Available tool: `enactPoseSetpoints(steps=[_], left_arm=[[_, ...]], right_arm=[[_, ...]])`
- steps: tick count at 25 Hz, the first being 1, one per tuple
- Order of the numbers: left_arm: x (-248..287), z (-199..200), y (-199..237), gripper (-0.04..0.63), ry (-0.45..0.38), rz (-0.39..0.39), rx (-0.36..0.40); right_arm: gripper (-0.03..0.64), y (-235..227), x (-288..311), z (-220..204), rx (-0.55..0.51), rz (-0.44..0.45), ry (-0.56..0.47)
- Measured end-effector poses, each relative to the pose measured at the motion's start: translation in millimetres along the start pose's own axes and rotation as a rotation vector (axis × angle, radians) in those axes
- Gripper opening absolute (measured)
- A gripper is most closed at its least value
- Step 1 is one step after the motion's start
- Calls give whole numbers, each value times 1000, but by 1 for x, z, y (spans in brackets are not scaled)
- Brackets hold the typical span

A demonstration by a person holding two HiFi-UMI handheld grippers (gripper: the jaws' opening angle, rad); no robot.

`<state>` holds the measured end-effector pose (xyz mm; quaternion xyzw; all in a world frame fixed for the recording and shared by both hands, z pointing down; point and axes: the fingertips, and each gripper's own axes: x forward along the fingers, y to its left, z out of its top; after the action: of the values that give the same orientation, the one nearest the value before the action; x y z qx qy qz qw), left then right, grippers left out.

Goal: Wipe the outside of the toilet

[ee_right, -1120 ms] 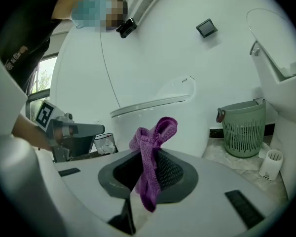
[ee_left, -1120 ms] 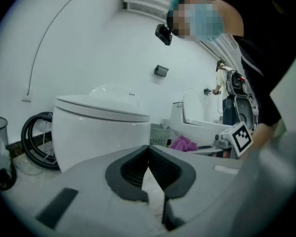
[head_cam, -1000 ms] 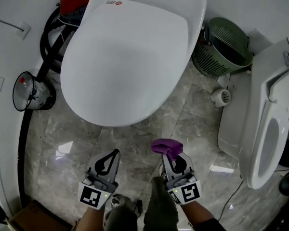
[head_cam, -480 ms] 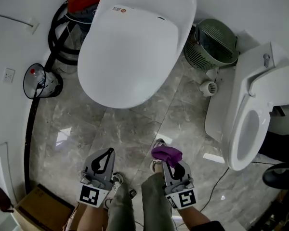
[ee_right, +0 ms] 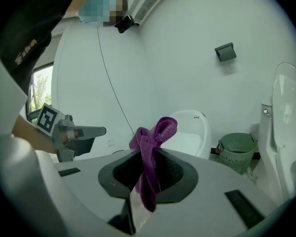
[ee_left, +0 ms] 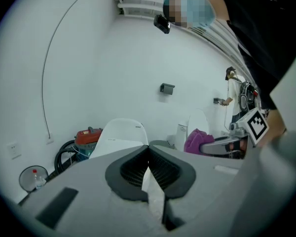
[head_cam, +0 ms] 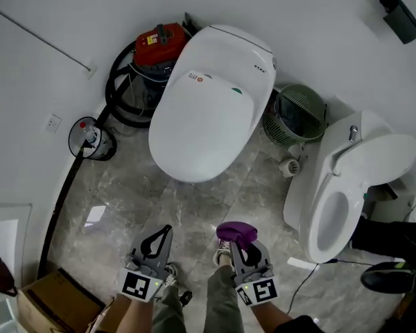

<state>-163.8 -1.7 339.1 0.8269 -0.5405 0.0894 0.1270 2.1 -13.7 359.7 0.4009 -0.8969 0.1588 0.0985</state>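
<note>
- Right hand-held gripper [ee_right: 146,157]: its own view shows the jaws clamped on a purple cloth [ee_right: 157,132].
- Left hand-held gripper [ee_left: 148,151]: jaws together, nothing between them.
- Toilet [head_cam: 208,116]: lid down, ahead of both grippers and well apart; only the head view shows the floor [head_cam: 194,200] between.

White walls [head_cam: 319,33], plain. Floor [head_cam: 125,207]: glossy grey marbled tile, bright glare patch [head_cam: 95,215]. Wall socket [head_cam: 53,123] low at left; thin cable [head_cam: 41,40] runs diagonally above it. Black box [head_cam: 403,7] mounted high at right. Red vacuum cleaner [head_cam: 159,44] with coiled black hose [head_cam: 121,99] against wall. Green slatted basket [head_cam: 298,113] on floor. Cardboard box [head_cam: 45,300] bottom left. Window [ee_right: 39,90]: daylight, green foliage.
</note>
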Motion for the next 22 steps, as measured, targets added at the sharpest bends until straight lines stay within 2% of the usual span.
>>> enactPoseSetpoints(steps=[6,11,17,22], left_arm=[[-28,49,-4,6,-16,17,-11],[-49,88,-17,6,-33,-34,-10],[-89,138,-29,6,-36,-121,17],[-131,173,-23,6,-61,-113,43]], right_arm=[[66,16,-17,52,8,-12,-28],[66,36,-35,91,-8,-14,-54],[66,82,-53,140,-33,38,-89],[66,122,-63,181,-56,73,-115]])
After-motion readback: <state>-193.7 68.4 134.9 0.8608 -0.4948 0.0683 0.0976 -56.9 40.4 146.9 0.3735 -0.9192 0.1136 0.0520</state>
